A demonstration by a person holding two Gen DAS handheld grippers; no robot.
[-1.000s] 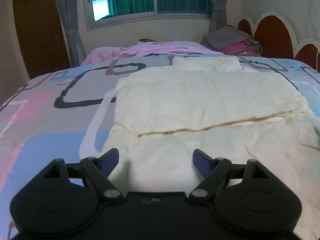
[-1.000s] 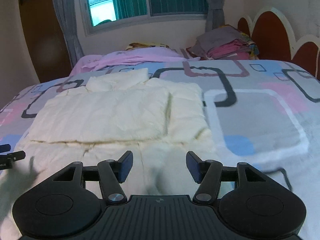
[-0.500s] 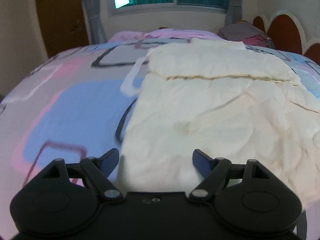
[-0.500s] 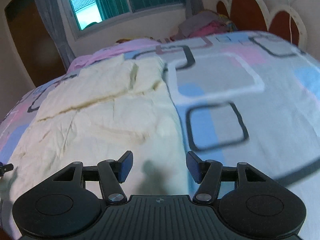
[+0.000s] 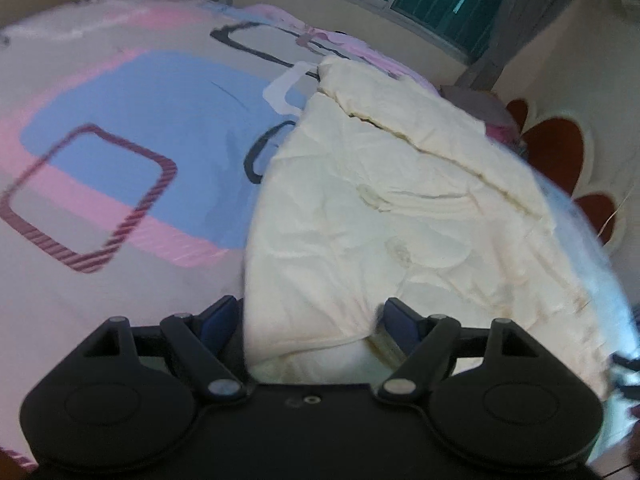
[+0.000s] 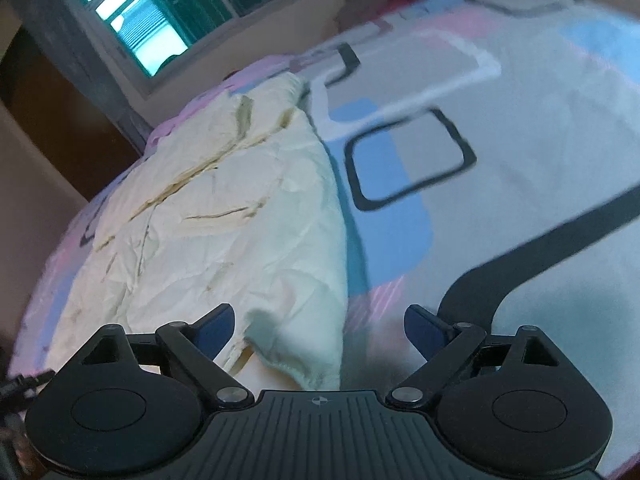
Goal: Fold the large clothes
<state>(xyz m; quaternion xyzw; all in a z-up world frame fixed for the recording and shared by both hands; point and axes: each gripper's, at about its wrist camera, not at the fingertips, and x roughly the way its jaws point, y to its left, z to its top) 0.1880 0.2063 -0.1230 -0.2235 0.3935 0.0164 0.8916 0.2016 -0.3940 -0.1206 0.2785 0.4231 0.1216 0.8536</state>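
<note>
Each tool is matte black with blue finger pads and silver pivot screws.

A wide bed covered by a grey, pink and blue sheet with dark rounded-square outlines carries a crumpled, partly folded cream cloth garment spread flat across it, with a pale pink cloth at its far edge.

The garment lies flat on the bed cover, its upper part folded over itself. The window stands behind the bed, the headboard to its right. Both near corners of the garment lie before the grippers.
</note>
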